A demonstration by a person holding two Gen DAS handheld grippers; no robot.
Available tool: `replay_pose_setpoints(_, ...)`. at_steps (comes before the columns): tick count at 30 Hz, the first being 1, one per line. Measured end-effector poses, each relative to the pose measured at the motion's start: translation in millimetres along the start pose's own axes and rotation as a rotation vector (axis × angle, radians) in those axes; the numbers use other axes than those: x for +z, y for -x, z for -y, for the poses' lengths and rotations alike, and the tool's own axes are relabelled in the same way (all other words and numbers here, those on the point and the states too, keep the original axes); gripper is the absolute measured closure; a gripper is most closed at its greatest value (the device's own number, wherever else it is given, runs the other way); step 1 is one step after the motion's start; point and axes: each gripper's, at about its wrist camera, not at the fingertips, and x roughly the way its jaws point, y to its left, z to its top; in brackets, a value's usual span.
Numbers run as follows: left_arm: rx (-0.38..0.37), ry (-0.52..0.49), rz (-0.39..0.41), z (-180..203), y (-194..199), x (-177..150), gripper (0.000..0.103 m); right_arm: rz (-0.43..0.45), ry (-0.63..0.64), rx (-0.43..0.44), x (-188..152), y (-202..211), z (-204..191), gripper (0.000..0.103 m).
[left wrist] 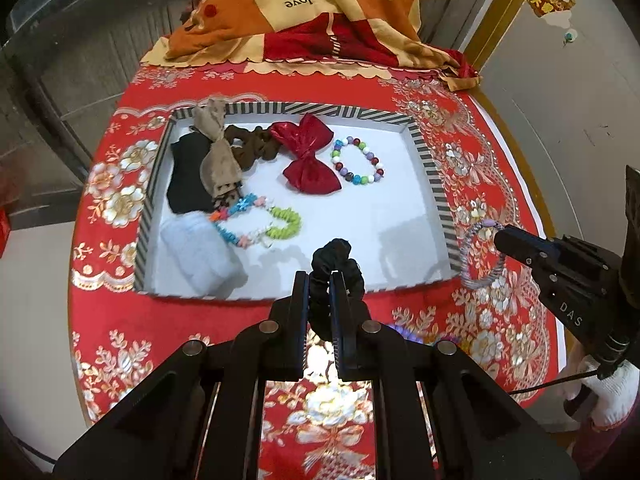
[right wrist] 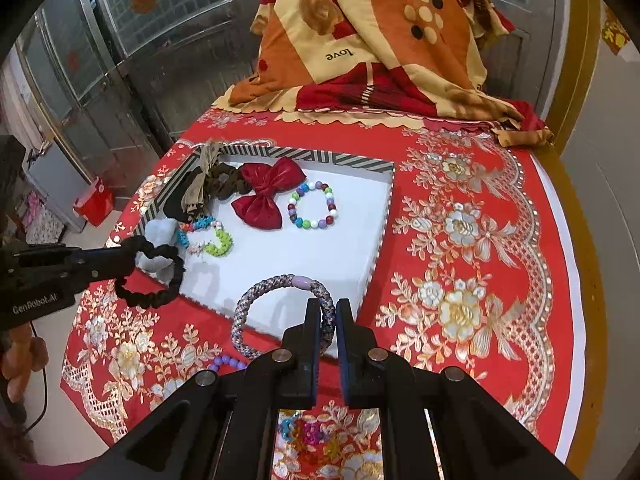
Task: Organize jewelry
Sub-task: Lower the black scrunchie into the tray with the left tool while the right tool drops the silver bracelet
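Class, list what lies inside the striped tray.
Inside the striped tray: red bow, beaded bracelet, flower bracelet, brown scrunchie, tan bow, black cloth, pale pouch. Anything beneath them is hidden.

Red floral tablecloth (right wrist: 460, 240), patterned quilt (right wrist: 380, 40), metal doors (right wrist: 120, 40)

Left gripper (left wrist: 320, 280), right gripper (right wrist: 325, 312): jaws clamped.

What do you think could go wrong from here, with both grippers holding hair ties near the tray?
The black scrunchie hangs from the left gripper right at the tray's near rim, so it may drop outside if released now. The braided hair tie, pinched only at one edge by the right gripper, could slip or snag the rim. Either might land on the star bracelet.
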Motion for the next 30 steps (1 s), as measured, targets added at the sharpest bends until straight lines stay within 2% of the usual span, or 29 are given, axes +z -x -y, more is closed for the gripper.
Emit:
replay_pose_setpoints(13, -0.020, 0.082, -0.074, 2.2, -60.9, 37.3, 0.094, -0.061, 0.031, 0.015, 37.7, -46.8, 12.1, 0.096)
replay_pose_setpoints(24, 0.043, 0.127, -0.158, -9.2, -113.0, 44.1, 0.094, -0.127, -0.014, 0.104, 44.7, -74.0, 21.9, 0.096)
replay_pose_setpoints(30, 0.086, 0.104, -0.151, -10.1, -116.2, 41.7, 0.092, -0.133, -0.054, 0.133, 40.4, -78.0, 24.7, 0.095)
